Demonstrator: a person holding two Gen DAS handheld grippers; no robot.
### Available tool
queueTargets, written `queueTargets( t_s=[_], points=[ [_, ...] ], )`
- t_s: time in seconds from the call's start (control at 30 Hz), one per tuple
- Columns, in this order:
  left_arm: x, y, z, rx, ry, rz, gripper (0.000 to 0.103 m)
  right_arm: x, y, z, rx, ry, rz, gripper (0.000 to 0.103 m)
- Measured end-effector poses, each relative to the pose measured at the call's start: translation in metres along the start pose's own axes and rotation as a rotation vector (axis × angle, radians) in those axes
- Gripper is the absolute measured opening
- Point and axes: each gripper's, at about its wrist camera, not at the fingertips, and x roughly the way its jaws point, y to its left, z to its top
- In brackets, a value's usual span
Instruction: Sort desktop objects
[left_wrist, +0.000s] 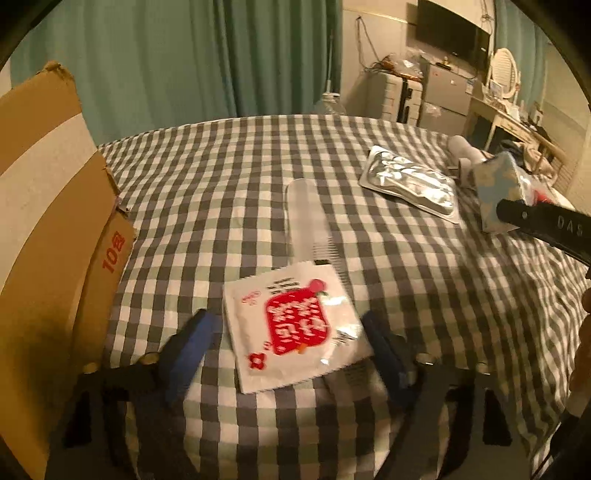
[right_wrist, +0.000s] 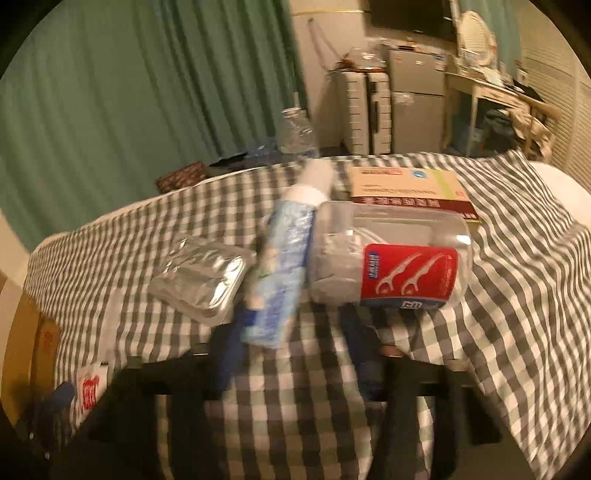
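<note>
at the far left a cardboard box (left_wrist: 55, 206) stands at the edge of the table (left_wrist: 229, 177), which is covered with a checked cloth. just right of the box the left gripper (left_wrist: 291, 328) is low over the cloth, its blue jaws fairly wide on either side of a white sachet (left_wrist: 295, 328) with a red label; the sachet lies flat between them, and the blur makes it hard to tell whether either jaw touches its edges. just beyond the sachet lies a clear comb (left_wrist: 310, 221), its near end at the sachet's far corner. further right and farther off is a silver foil pack (left_wrist: 410, 181), lying flat

right of the foil pack the right gripper (right_wrist: 291, 332) has its jaws narrow around the near end of a blue tube (right_wrist: 280, 273); the left jaw looks pressed to the tube, but the right one is blurred, so i cannot tell if the grip is firm. the tube points away, with its white cap at the far end. touching its right side lies a clear floss-pick jar (right_wrist: 391, 258) with a red label, tipped on its side. behind the jar a flat carton (right_wrist: 410, 192) rests near the table's far right
</note>
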Motion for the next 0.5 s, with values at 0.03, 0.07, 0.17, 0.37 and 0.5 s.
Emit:
queueTargets(
  t_s=[0.03,0.07,0.17,0.37,0.5],
  points=[
    [-0.001,0.003,-0.001,-0.008,-0.001,-0.015,0.072,-0.004,0.003,-0.001,-0.025,0.003,-0.003,0.026],
    [0.000,0.003,0.002,-0.019,0.000,-0.024,0.068,-0.007,0.006,-0.002,-0.049,0.005,-0.009,0.024],
    [-0.006,0.022,0.002,-0.079,-0.014,-0.047,0.044,-0.025,0.015,-0.012,-0.130,0.009,-0.024,0.020],
    [-0.017,0.038,-0.005,-0.131,-0.018,-0.082,0.028,-0.064,0.004,-0.037,-0.165,0.053,-0.029,0.019],
    [-0.038,0.033,-0.013,-0.087,-0.011,-0.085,0.014,-0.090,-0.014,-0.062,-0.134,0.085,-0.048,0.019]
  ],
)
